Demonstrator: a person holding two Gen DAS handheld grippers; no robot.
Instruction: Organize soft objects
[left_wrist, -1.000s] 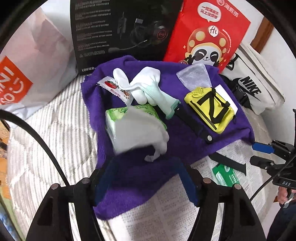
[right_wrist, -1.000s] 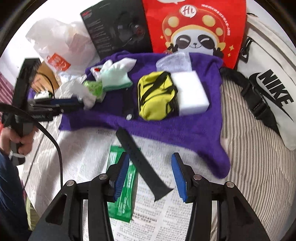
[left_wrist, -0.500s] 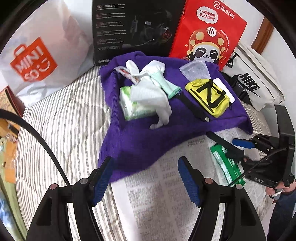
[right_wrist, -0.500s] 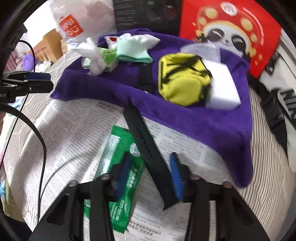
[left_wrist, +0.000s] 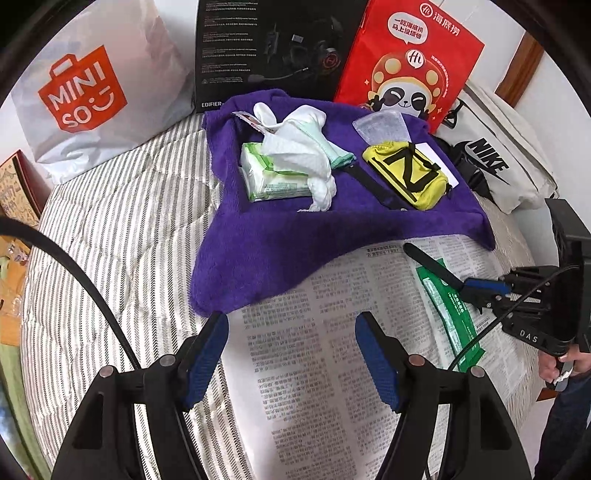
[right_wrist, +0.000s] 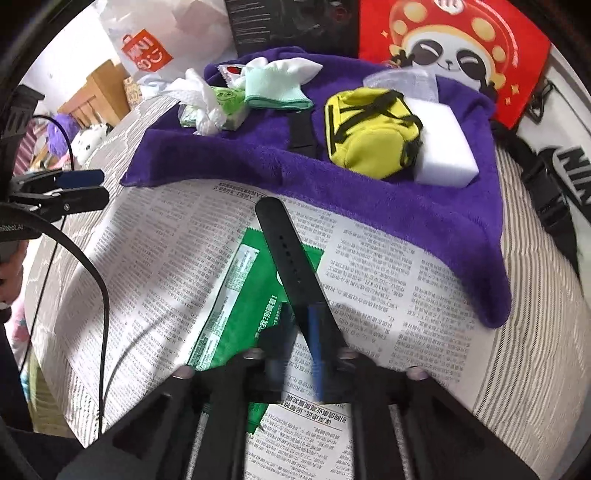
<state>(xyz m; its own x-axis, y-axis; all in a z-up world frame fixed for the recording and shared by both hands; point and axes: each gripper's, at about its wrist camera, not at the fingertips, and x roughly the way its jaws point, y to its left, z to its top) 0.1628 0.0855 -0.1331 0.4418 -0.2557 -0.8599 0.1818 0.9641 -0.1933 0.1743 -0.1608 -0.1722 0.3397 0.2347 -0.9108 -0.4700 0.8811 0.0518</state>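
Note:
A purple towel (left_wrist: 295, 251) lies on the bed and bears a green tissue pack (left_wrist: 266, 177), a crumpled white tissue (left_wrist: 303, 155), a white and mint glove (left_wrist: 314, 118), a yellow pouch (left_wrist: 406, 173) and a white sponge (right_wrist: 443, 147). In front of it a newspaper (left_wrist: 314, 369) carries a green packet (right_wrist: 236, 310) and a black strap (right_wrist: 288, 251). My right gripper (right_wrist: 301, 325) is shut on the strap's near end; the far end rests on the paper. My left gripper (left_wrist: 291, 325) hangs open over the newspaper near the towel's corner, with nothing between its fingers.
Along the back stand a white Miniso bag (left_wrist: 85, 99), a black headset box (left_wrist: 269, 48) and a red panda bag (left_wrist: 406, 66). A white Nike bag (left_wrist: 491, 162) lies at the right. Striped mattress (left_wrist: 122, 221) shows to the left of the towel.
My left gripper drew back from the towel, leaving the white tissue on the tissue pack. My right gripper sank over the black strap and its jaws closed on the near end.

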